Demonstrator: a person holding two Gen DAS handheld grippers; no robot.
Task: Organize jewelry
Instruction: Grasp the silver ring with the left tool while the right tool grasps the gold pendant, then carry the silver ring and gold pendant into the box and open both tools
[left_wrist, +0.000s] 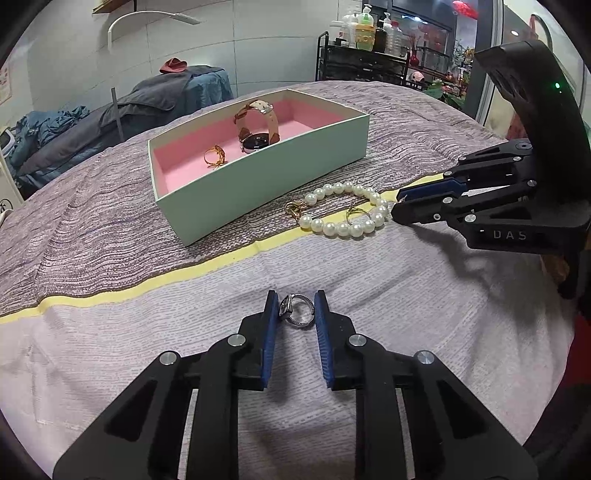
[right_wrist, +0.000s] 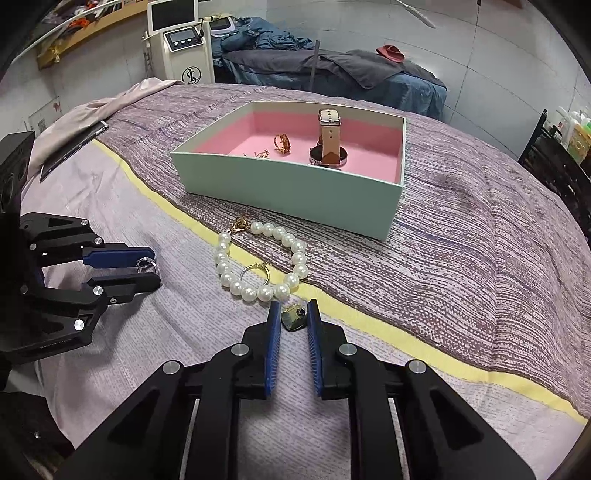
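Silver ring (left_wrist: 296, 314) between left claw (left_wrist: 295, 308) tips

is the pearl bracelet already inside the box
No, the pearl bracelet lies on the bedspread in front of the box, which holds only a watch and small gold pieces.

Pale mint cardboard box (left_wrist: 258, 184), pink foam lining. White pearl bracelet (right_wrist: 258, 266), gold clasp. Purple-brown streaked woven bedspread (right_wrist: 461, 240), near part pale lilac, yellow stripe between.
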